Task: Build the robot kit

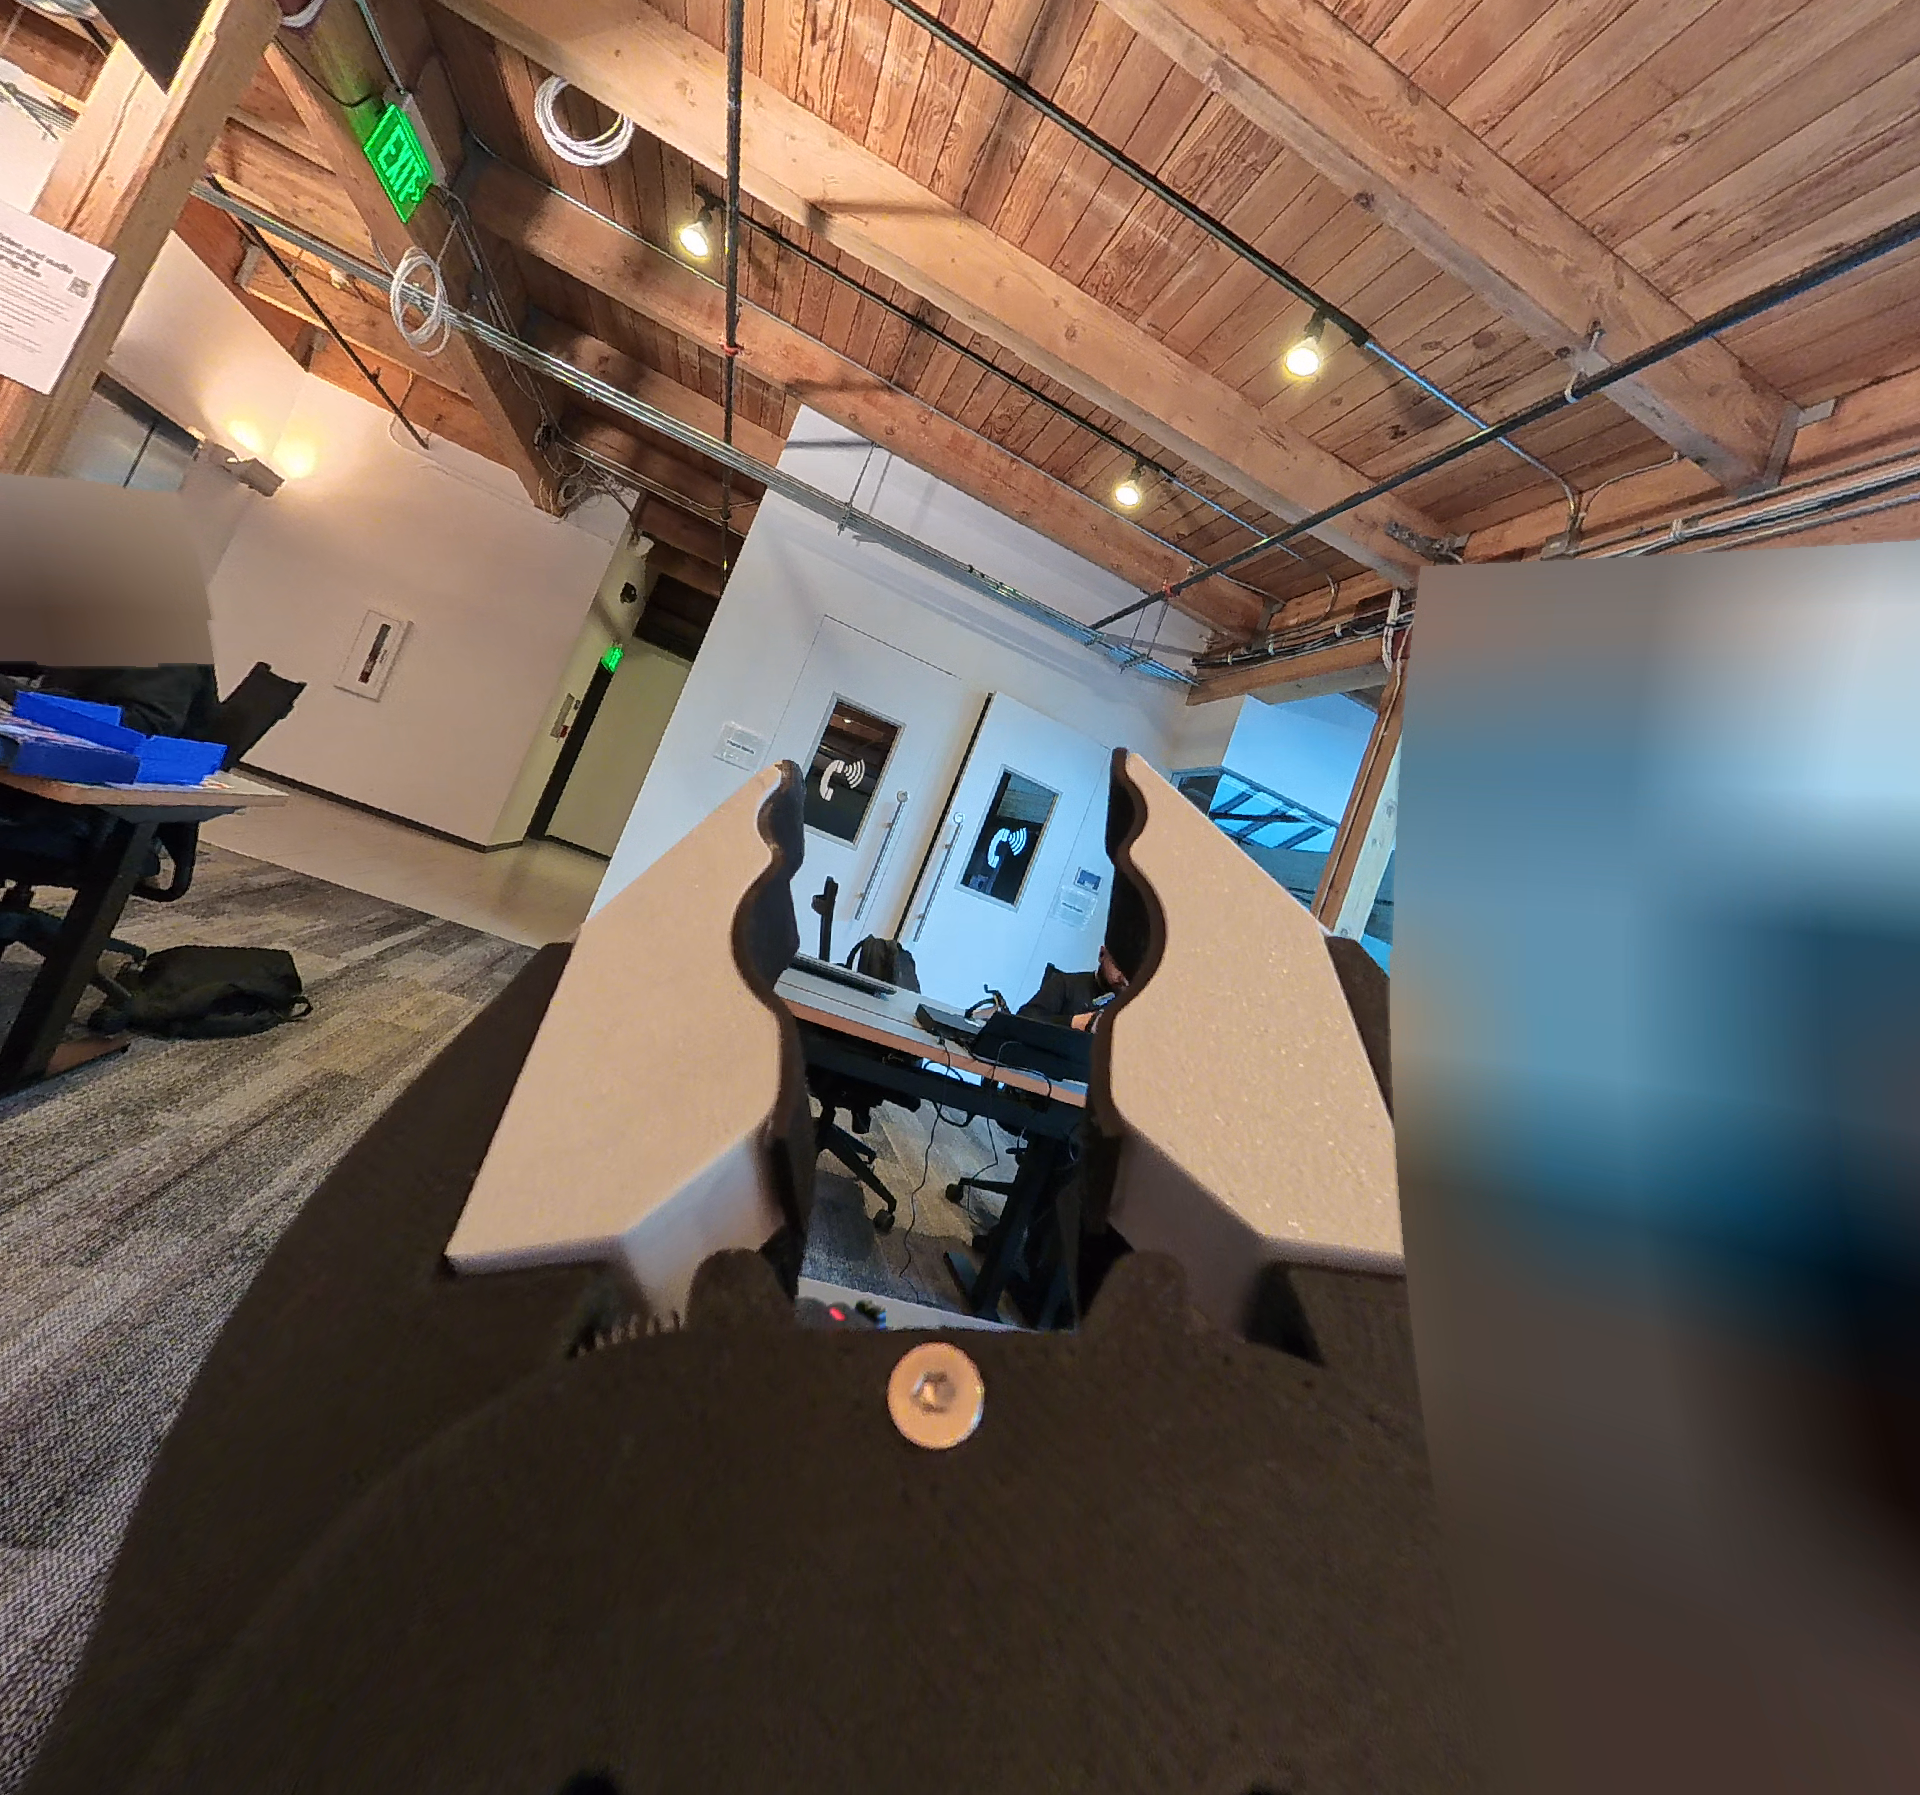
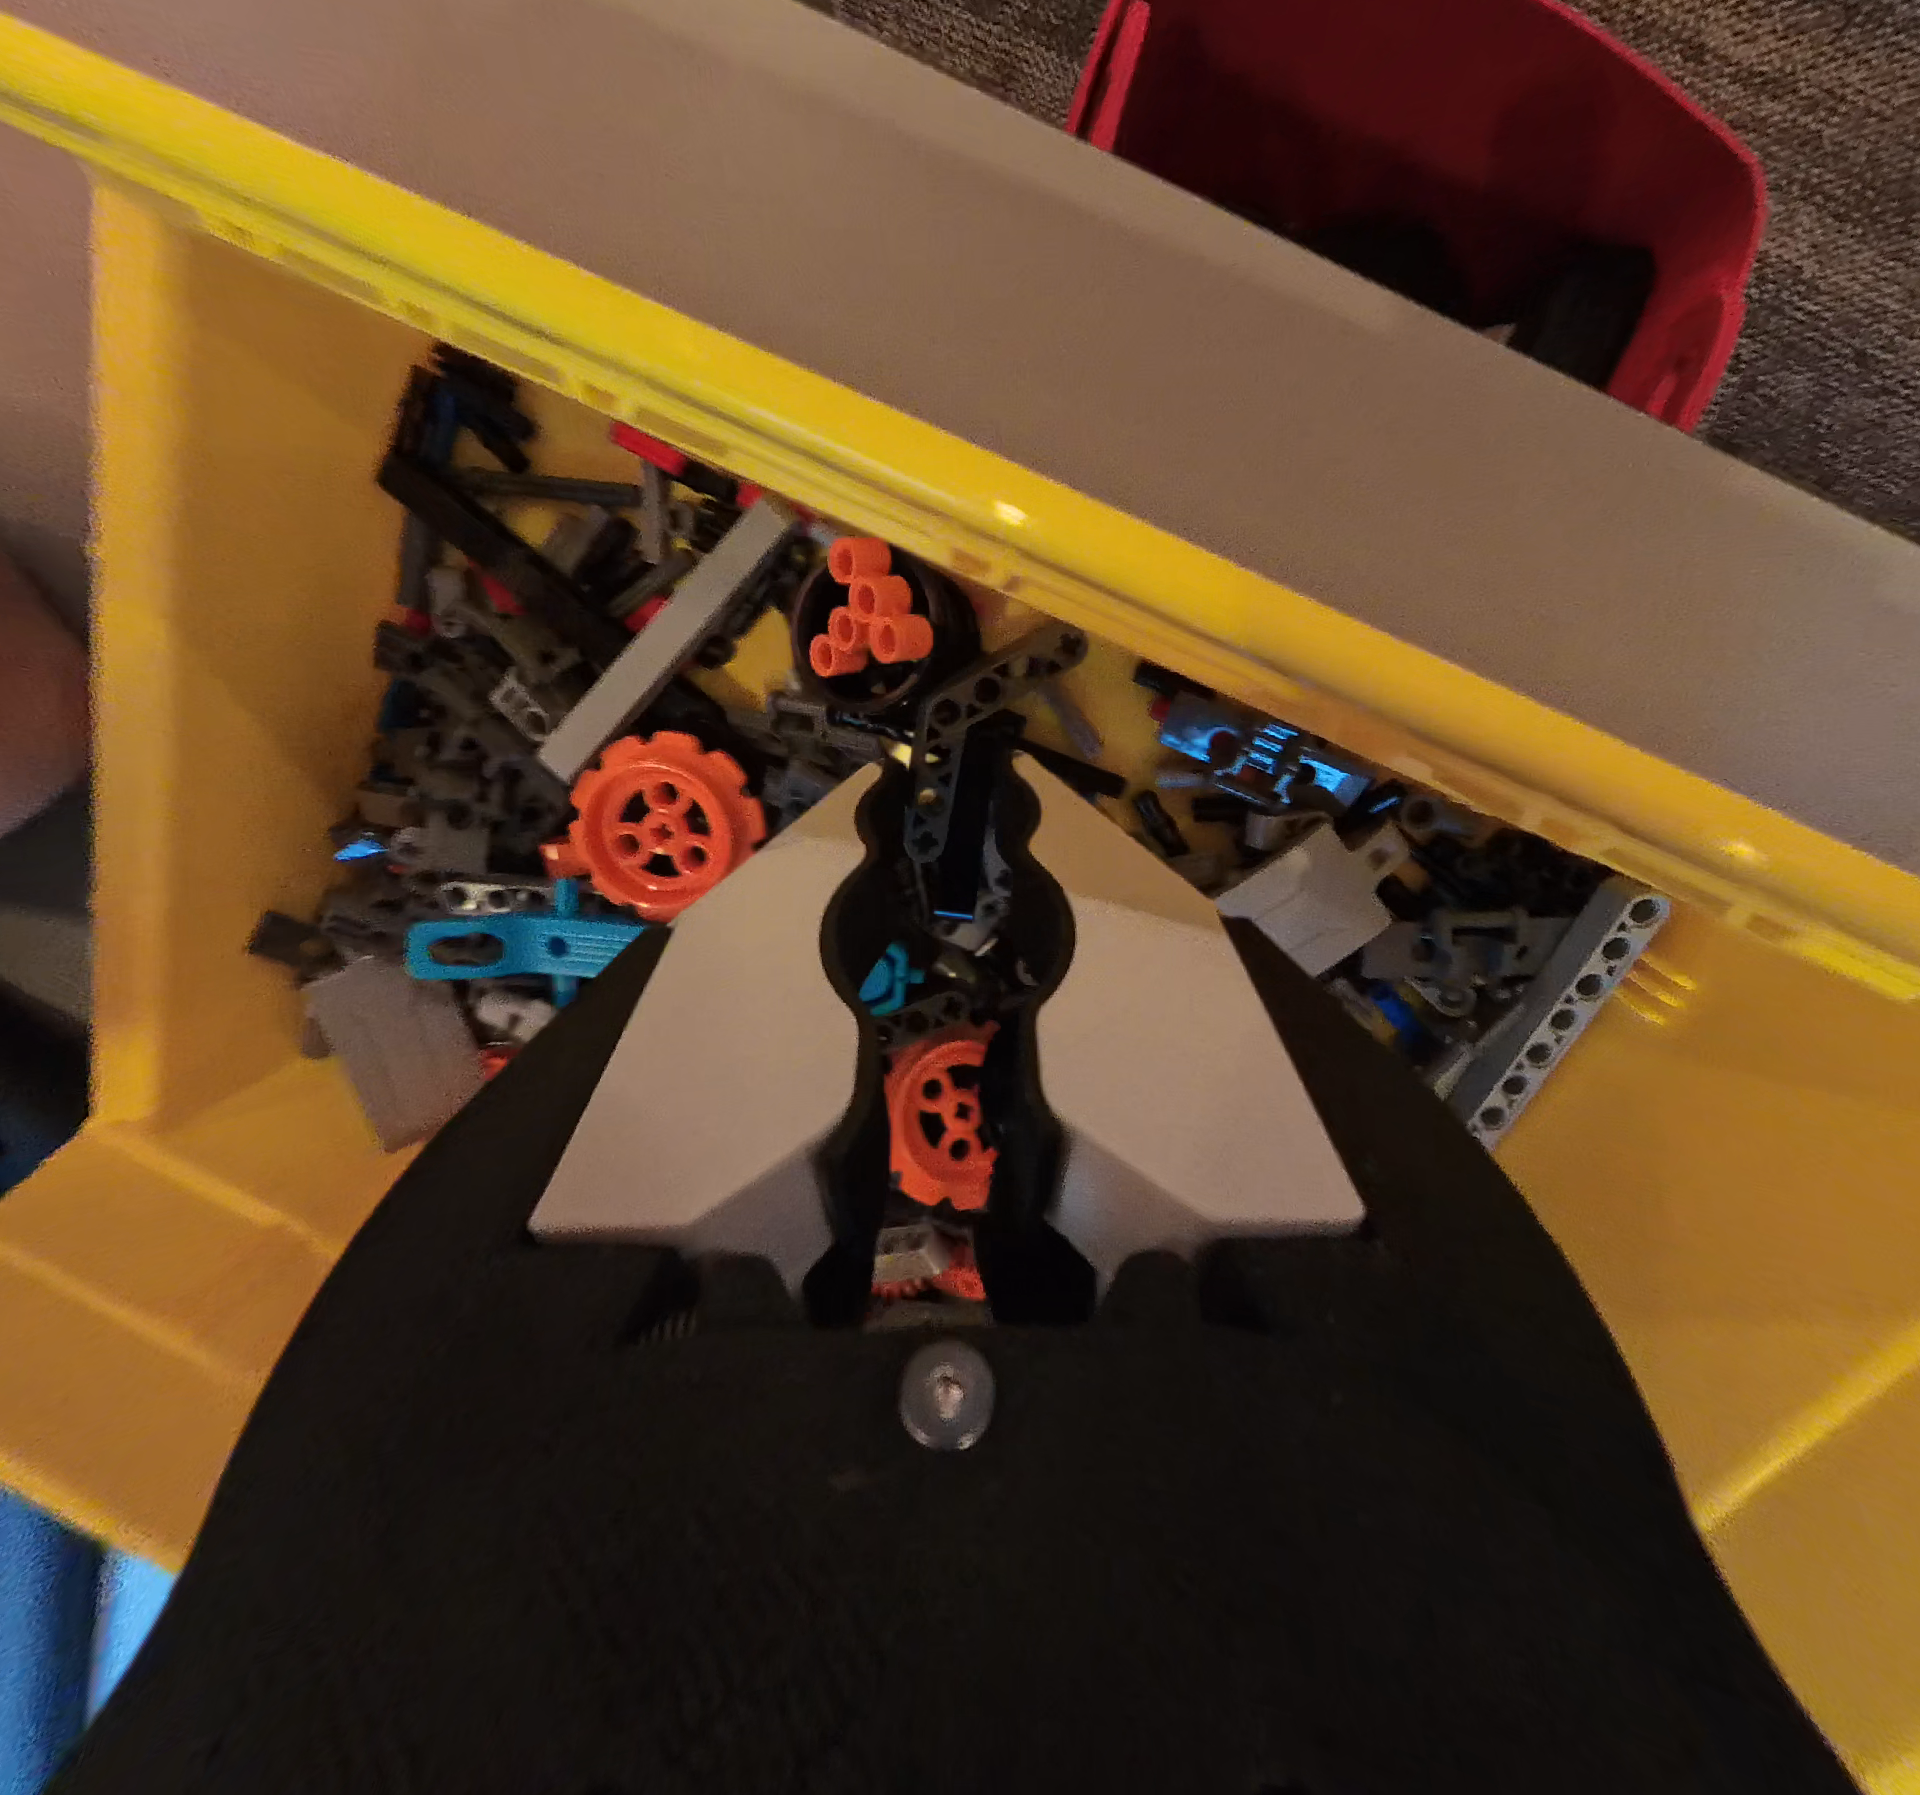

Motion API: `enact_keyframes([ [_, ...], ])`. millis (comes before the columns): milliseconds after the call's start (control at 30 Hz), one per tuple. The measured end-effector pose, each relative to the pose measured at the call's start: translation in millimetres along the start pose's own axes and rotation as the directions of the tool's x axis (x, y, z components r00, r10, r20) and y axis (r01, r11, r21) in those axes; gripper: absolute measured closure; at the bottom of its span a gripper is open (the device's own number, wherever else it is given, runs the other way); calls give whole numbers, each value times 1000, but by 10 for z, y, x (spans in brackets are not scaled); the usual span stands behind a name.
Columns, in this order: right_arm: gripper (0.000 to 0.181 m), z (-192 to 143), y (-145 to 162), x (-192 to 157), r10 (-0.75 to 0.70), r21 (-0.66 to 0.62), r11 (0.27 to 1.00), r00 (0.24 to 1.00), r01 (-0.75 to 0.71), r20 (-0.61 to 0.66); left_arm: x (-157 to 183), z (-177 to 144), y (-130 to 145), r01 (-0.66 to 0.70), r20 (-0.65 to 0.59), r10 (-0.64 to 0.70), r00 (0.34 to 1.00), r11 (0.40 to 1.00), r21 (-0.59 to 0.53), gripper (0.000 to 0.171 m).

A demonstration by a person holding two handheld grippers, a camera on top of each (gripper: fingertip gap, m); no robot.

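Left gripper [image 1: 945, 779]: spread, empty, aimed at ceiling beams [image 1: 1039, 322].
Right gripper [image 2: 948, 779]: nearly pressed together above yellow bin [image 2: 727, 415]; whether it pinched the dark angled beam [image 2: 982, 696], running toward the upper right, I cannot tell.

Left gripper [image 1: 948, 789]: held aloft, jaws parted, nothing gripped.
Backdrop: wooden ceiling [image 1: 1299, 83], office desk [image 1: 883, 1013] seen beyond.

Right wrist view: whole frame smeared. Yellow bin [image 2: 1039, 519] cut off left, right and bottom; its pile of small building parts [image 2: 499, 706] too blurred to sort individually. Right gripper [image 2: 948, 789] body hides the bin's near floor; whether the fingertips pinch the dark angled beam [image 2: 987, 696] cannot be told. Red bin [image 2: 1704, 218] partly behind the grey tabletop [image 2: 935, 187], contents dark, unreadable. Left wrist view: blue trays [image 1: 104, 748] cut by the left edge.
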State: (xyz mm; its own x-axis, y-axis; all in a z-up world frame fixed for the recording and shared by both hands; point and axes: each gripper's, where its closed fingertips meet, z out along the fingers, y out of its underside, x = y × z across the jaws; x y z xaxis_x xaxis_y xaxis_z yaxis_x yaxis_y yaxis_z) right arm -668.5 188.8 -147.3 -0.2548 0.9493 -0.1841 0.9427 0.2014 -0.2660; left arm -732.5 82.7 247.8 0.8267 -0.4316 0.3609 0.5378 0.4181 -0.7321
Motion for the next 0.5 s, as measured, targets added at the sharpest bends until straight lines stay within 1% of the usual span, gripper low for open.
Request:
enact_keyframes([
  [133, 167, -171, -179, -338, -8, 65, 998, 989, -2, 151, -5, 1, 3, 4, -1, -4, 1000, 1000, -1, 116],
  [267, 166, -419, -370, -658, -99, 174, 983, 961, 54, 257, 4, -4, -4, -1, 0, 1, 1000, 1000, 2, 116],
  [300, 158, -470, -386, -672, -120, 190, 979, 959, 72, 255, 4, -7, -7, -1, 1, 1, 1000, 1000, 3, 116],
  [333, 149, -498, -379, -613, -141, 192, 976, 966, 99, 218, 4, -7, -10, 0, 1, 0, 1000, 1000, 4, 116],
  [367, 148, -506, -338, -487, -161, 177, 975, 975, 133, 153, 7, -7, -9, 0, 0, 0, 1000, 1000, 4, 116],
  [433, 145, -466, -171, -111, -183, 93, 979, 983, 183, -11, 11, -3, -4, 0, -2, 0, 1000, 1000, 2, 116],
  [467, 144, -430, -75, 116, -160, 47, 985, 982, 165, -96, 11, -2, -2, 0, -2, 0, 1000, 1000, 1, 116],
  [500, 136, -384, 23, 297, -108, 15, 994, 983, 112, -148, 13, -1, -1, 0, -3, 0, 1000, 1000, 0, 116],
])
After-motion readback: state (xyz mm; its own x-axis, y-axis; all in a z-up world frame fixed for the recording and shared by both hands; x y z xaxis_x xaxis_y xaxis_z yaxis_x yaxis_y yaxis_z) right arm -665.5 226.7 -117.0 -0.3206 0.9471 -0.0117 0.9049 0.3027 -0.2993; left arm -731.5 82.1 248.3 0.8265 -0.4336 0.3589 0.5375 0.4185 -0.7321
